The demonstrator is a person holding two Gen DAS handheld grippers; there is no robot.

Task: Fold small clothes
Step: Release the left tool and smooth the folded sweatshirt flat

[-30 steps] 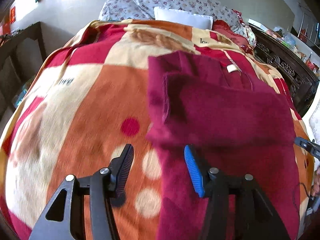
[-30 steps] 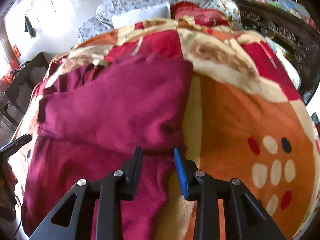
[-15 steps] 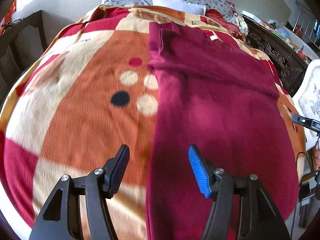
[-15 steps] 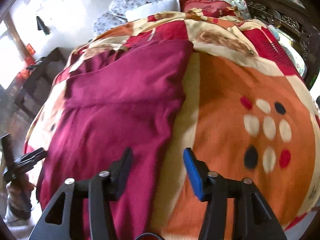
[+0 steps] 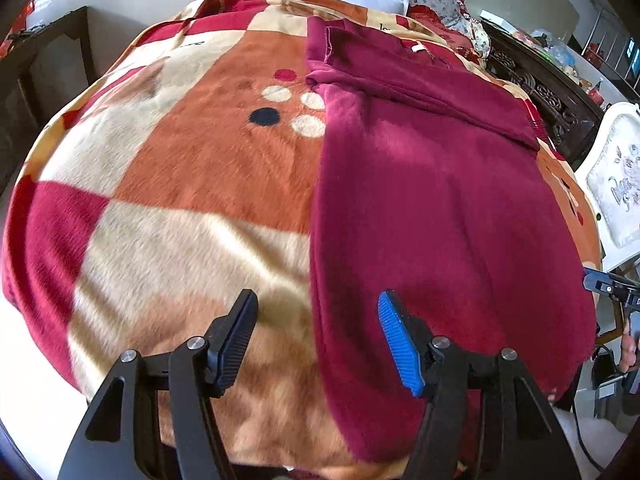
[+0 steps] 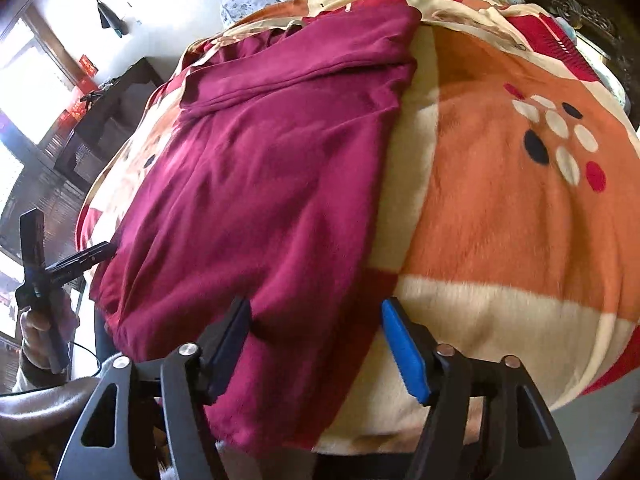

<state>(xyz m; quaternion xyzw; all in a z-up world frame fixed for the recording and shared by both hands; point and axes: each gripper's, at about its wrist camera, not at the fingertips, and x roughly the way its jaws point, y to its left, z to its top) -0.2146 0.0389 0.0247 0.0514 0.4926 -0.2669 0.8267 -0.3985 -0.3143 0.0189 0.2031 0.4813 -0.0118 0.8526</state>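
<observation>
A maroon garment (image 5: 432, 208) lies partly folded on a patterned blanket (image 5: 192, 184). Left tongs (image 5: 318, 340) and right tongs (image 6: 316, 344) hover apart, gripping nothing.

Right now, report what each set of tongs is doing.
Left tongs: open, holding nothing, over the near edge of the maroon garment.
Right tongs: open, holding nothing.
</observation>
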